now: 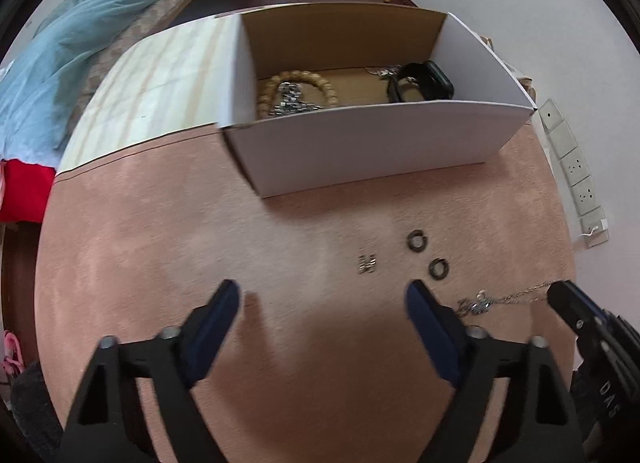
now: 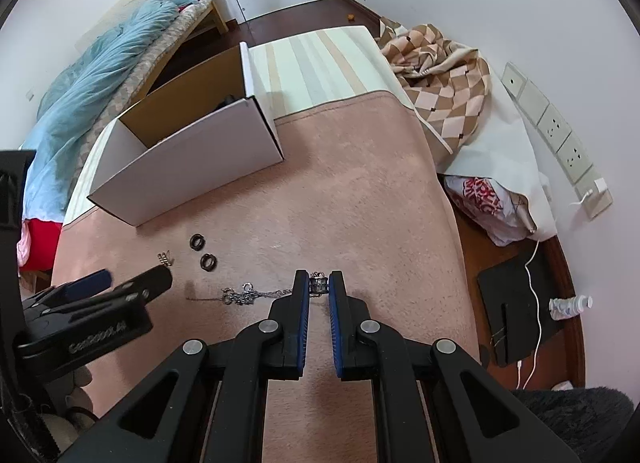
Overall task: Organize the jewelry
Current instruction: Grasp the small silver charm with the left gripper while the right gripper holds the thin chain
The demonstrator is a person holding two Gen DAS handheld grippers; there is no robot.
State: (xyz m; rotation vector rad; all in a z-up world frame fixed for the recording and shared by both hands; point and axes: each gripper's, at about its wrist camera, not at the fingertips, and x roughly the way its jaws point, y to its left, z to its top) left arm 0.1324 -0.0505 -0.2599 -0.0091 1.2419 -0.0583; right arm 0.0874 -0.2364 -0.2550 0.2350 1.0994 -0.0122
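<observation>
A white cardboard box (image 1: 360, 151) stands on the pink blanket; it also shows in the right wrist view (image 2: 188, 167). Inside lie a wooden bead bracelet (image 1: 296, 83), a metal chain (image 1: 292, 103) and a black watch (image 1: 424, 79). On the blanket in front lie two dark rings (image 1: 416, 240) (image 1: 438, 268), a small silver piece (image 1: 367, 263) and a silver necklace (image 1: 480, 303). My left gripper (image 1: 324, 299) is open and empty above the blanket. My right gripper (image 2: 319, 285) is shut on the necklace's pendant (image 2: 319, 284), its chain (image 2: 248, 296) trailing left on the blanket.
A striped mattress (image 2: 320, 59) lies behind the box. A checkered blanket (image 2: 444, 75) and a plastic bag (image 2: 484, 203) are at the right. Wall sockets (image 2: 560, 135) line the right wall. A blue quilt (image 1: 60, 63) lies on a bed at left.
</observation>
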